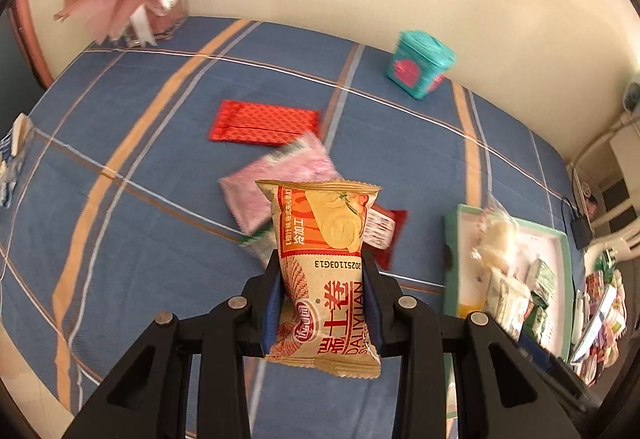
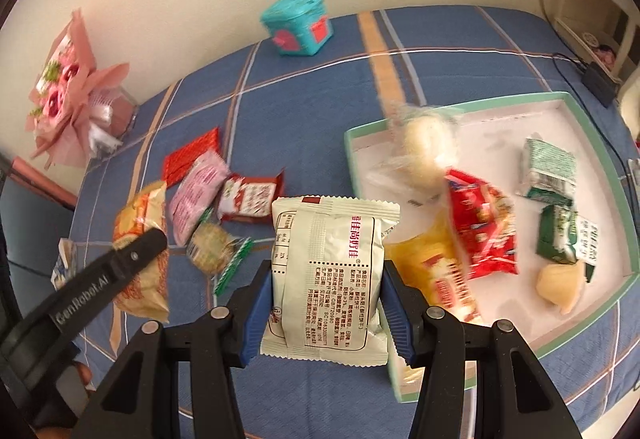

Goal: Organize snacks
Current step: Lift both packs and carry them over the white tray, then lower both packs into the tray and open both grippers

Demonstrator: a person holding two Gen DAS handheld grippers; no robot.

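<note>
**Two snack packets held above a blue checked desk**

A desk (image 2: 320,87) under a blue checked cloth fills both views. At its right side sits a shallow white tray (image 2: 600,267) with a green rim, already holding several packets.

The left tongs (image 1: 322,295) are closed across the middle of an orange and tan snack bag (image 1: 326,271), lifted clear of the cloth. The right tongs (image 2: 326,303) are closed on the sides of a cream wafer packet (image 2: 328,279), hovering just beside the tray's near-left corner.

Both look light, puffy with air and slick, likely with brittle contents, so a gentle grip across the middle seems safest.

Loose on the cloth lie a red packet (image 1: 262,123) and a pink packet (image 1: 280,179).
</note>
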